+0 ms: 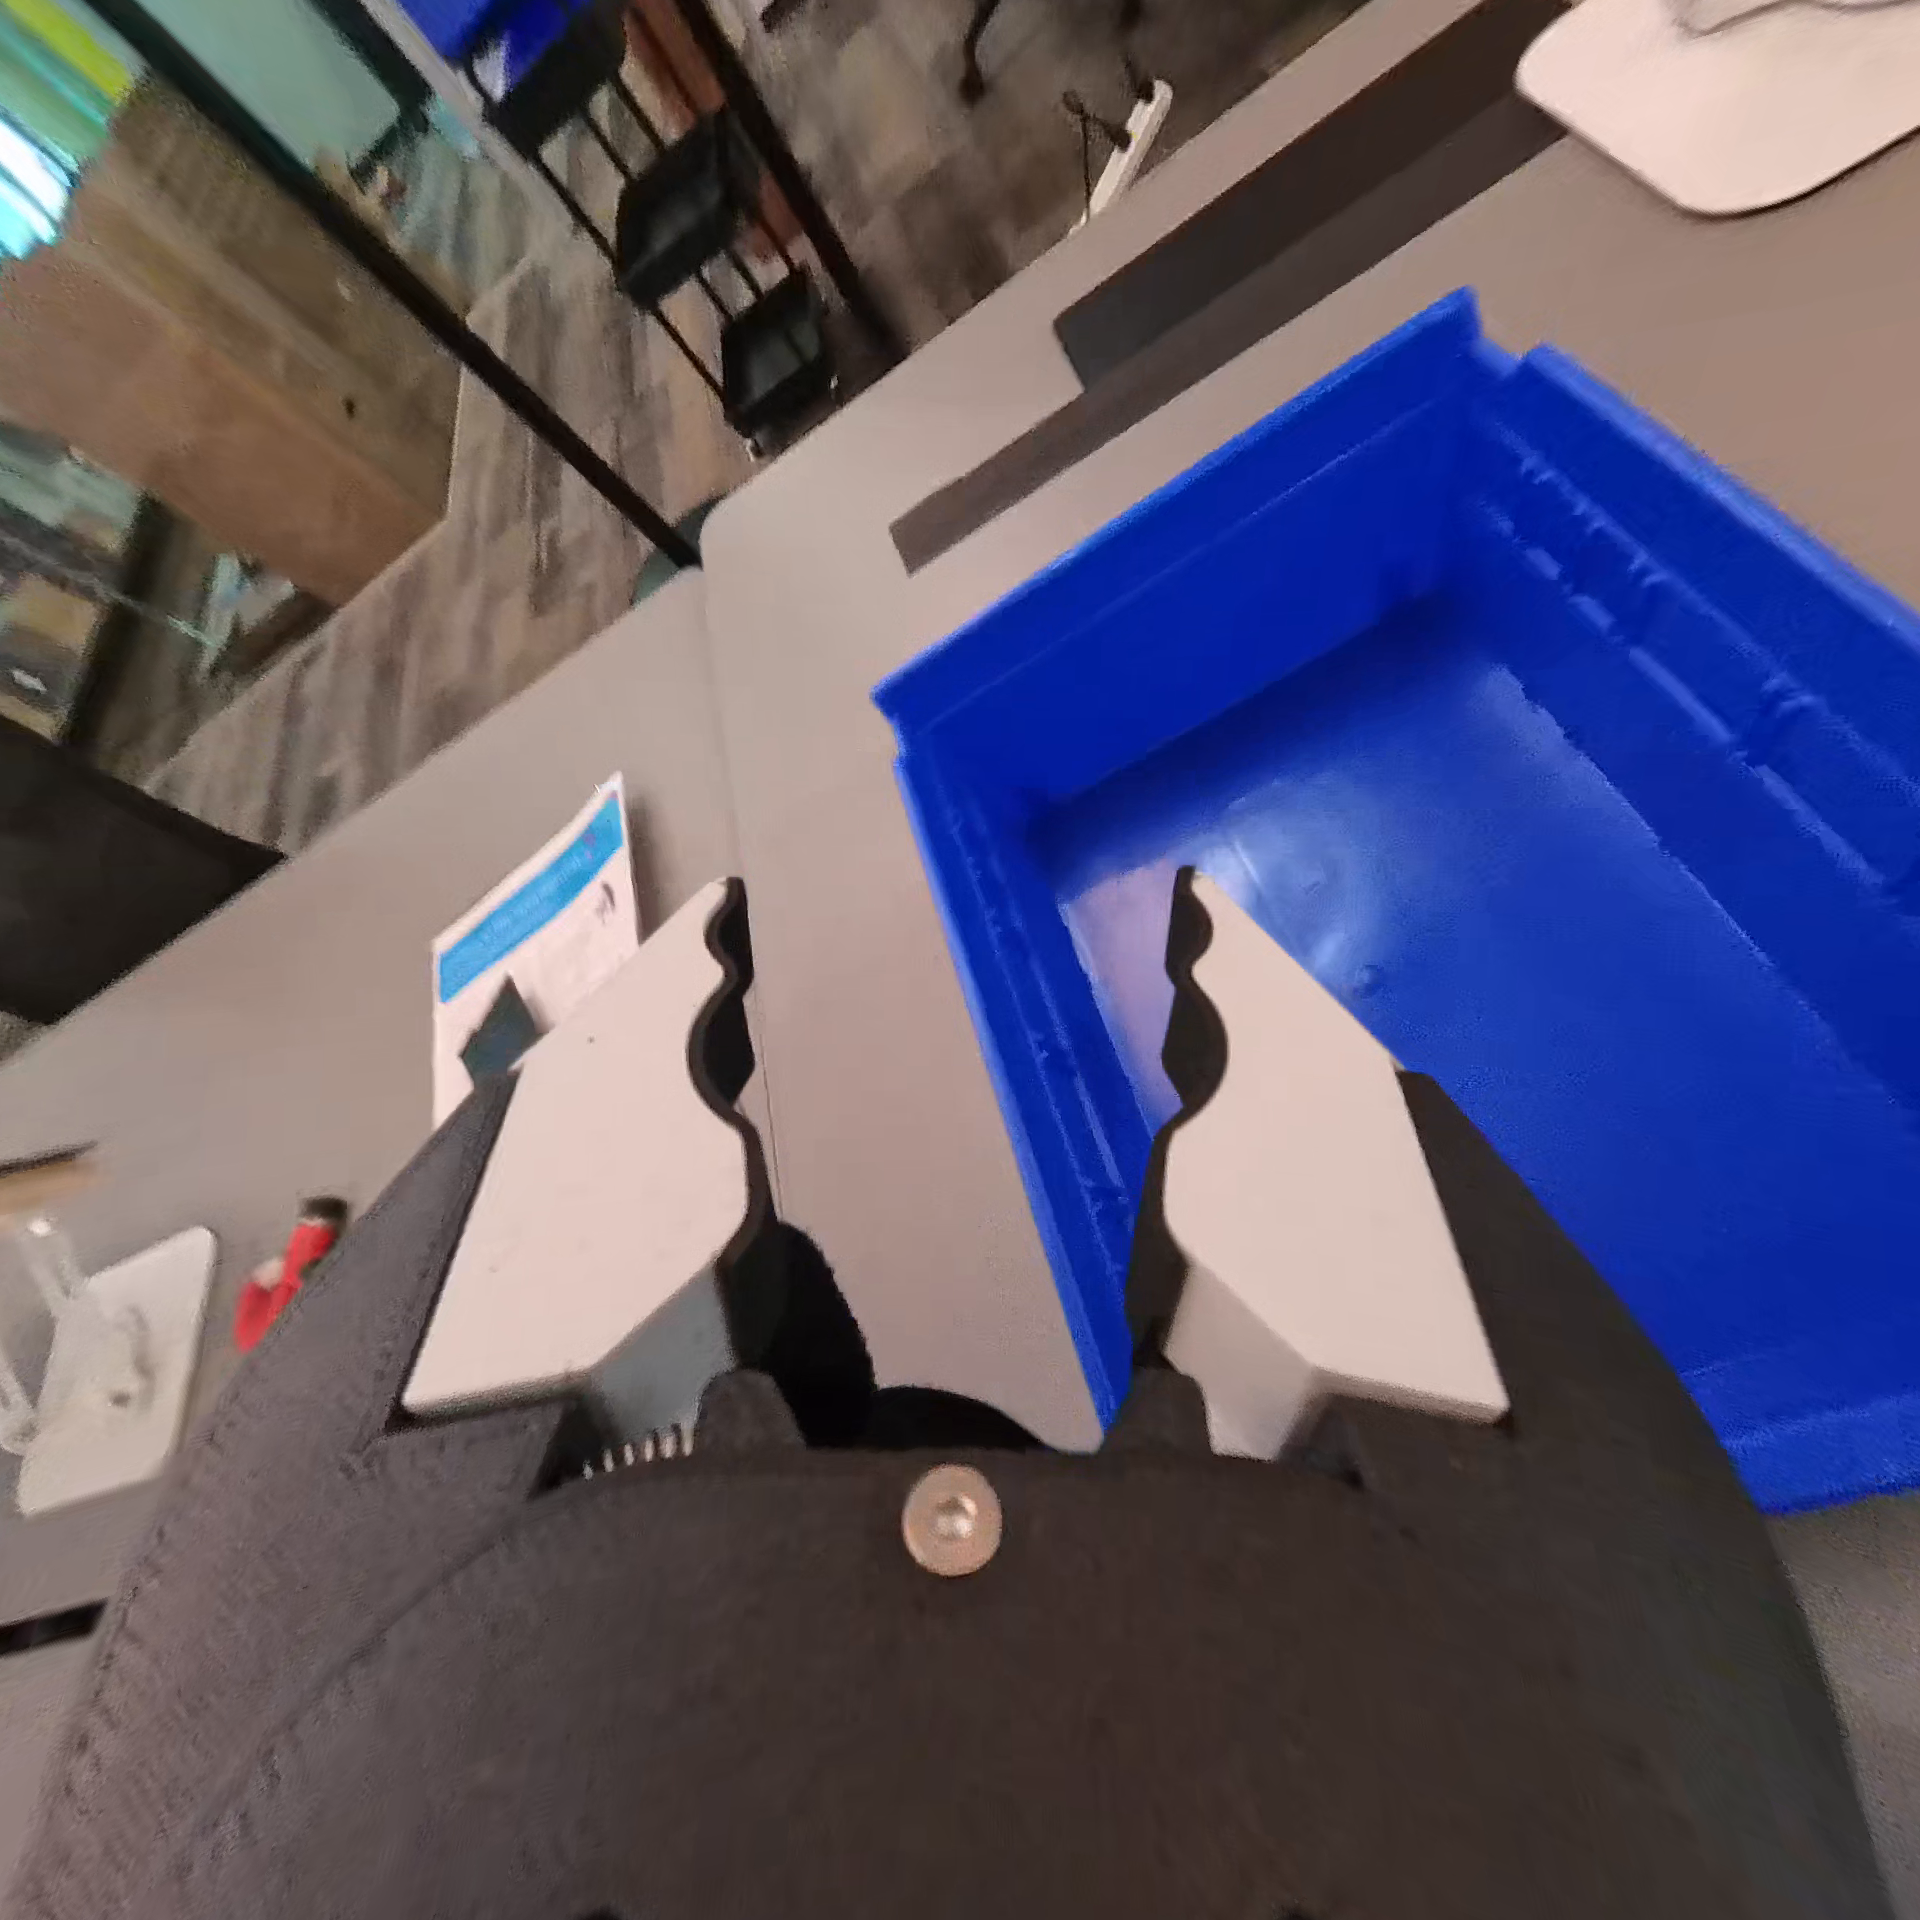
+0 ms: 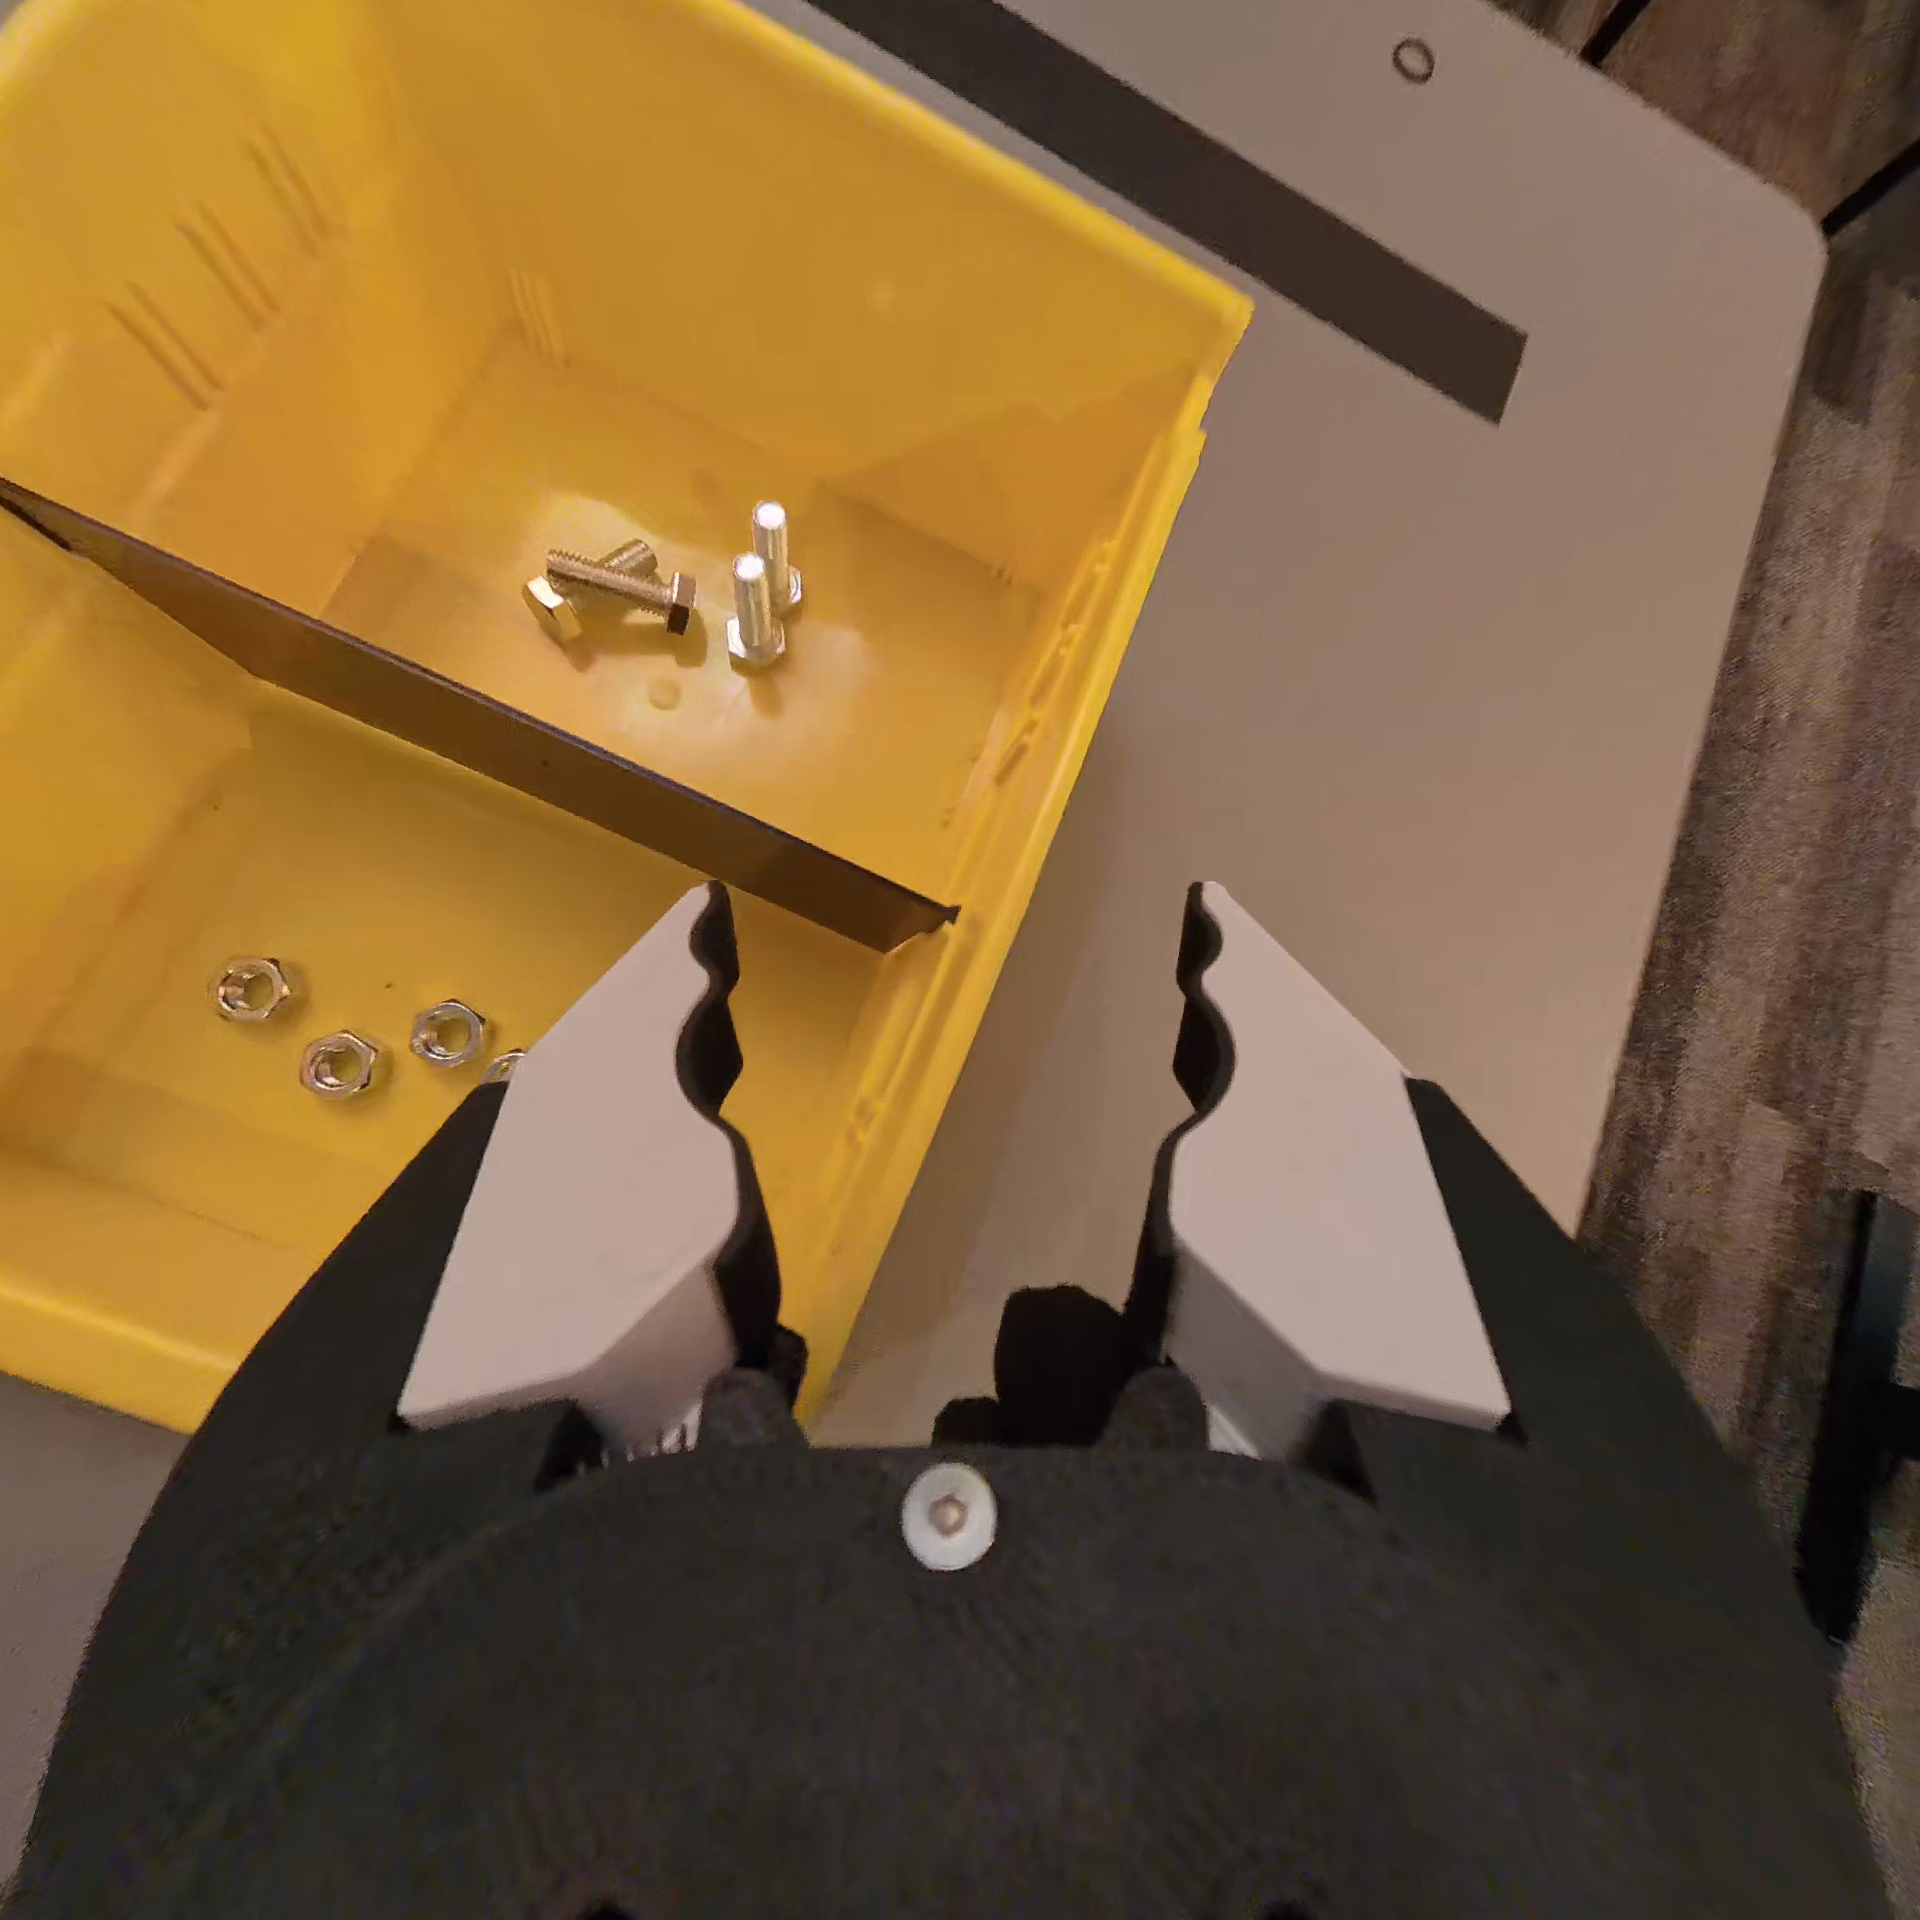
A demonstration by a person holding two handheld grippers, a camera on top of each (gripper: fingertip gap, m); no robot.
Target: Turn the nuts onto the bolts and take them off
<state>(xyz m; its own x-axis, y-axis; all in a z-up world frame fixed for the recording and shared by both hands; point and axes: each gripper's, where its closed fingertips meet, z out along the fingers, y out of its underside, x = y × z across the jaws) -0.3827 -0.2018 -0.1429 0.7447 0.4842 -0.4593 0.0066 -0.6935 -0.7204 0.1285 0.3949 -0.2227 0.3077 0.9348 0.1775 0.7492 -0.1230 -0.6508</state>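
In your left wrist view, your left gripper [image 1: 961, 894] is wide open and holds nothing, and the blue bin [image 1: 1226, 540] at 2 o'clock looks bare, so reaching there finds nothing. In your right wrist view, your right gripper [image 2: 956, 904] is open and holds nothing; the bolts [image 2: 665, 587] sit at 11 o'clock past the black divider [image 2: 520, 717], the nuts [image 2: 343, 1023] at 9 o'clock, and you could bump the yellow bin [image 2: 1091, 665] wall or knock the two standing bolts over.
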